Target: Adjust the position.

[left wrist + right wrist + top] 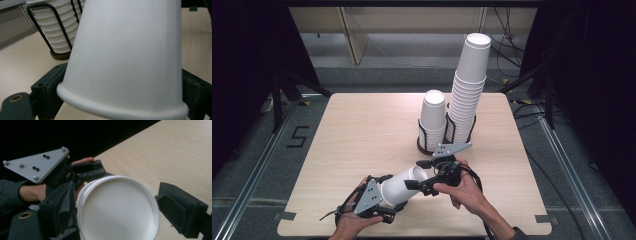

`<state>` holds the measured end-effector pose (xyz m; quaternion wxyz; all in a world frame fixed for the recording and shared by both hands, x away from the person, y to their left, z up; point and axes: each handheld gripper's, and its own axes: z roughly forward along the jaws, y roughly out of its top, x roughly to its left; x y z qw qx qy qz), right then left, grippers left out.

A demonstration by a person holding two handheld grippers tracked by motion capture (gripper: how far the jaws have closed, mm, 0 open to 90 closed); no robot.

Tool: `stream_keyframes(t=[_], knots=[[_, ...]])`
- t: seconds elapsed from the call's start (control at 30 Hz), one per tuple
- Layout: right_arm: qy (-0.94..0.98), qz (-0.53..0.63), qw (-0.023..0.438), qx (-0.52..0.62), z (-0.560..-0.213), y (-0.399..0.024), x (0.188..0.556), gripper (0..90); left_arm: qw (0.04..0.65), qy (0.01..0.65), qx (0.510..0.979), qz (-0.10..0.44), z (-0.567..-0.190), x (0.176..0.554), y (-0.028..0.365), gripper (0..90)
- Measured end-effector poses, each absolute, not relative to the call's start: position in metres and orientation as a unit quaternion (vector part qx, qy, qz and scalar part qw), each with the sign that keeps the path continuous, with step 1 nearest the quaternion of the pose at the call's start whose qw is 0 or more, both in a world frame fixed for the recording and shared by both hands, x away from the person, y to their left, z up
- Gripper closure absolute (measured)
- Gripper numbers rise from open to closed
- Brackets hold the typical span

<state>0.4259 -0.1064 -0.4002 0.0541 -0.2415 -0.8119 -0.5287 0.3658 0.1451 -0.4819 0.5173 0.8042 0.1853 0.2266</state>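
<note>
Paper cup [403,186] is riding clamped in the left gripper [384,197] near its rim; right gripper [424,175] is straddling the base, unclenched. Light, crushable — grip gently.

paper cup [404,186] | plain white, empty | lying tilted on its side, held off the surface | rim end clamped in left claw [384,200] | closed base between right claw [418,174] jaws
</note>
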Motion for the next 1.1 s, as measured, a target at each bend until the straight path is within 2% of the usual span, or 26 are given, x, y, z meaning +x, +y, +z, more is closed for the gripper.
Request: stream_keyframes(t=[0.2, 0.4, 0.83, 1.1], knots=[[-0.859, -0.479, 0.001, -0.182, -0.391, -0.111, 0.422, 15.7, 0.483, 0.176, 0.829, 0.218, -0.484, 0.367, 0.144, 10.6], [-0.891, -0.432, -0.015, -0.140, -0.392, -0.108, 0.416, 16.0, 0.453, 0.157, 0.848, 0.226, -0.482, 0.366, 0.143, 10.6], [-0.915, -0.390, 0.011, -0.107, -0.408, -0.098, 0.414, 16.8, 0.443, 0.125, 0.860, 0.222, -0.482, 0.361, 0.138, 10.6], [-0.911, -0.396, 0.041, -0.105, -0.413, -0.098, 0.417, 23.8, 0.459, 0.119, 0.855, 0.208, -0.483, 0.361, 0.139, 8.9]])
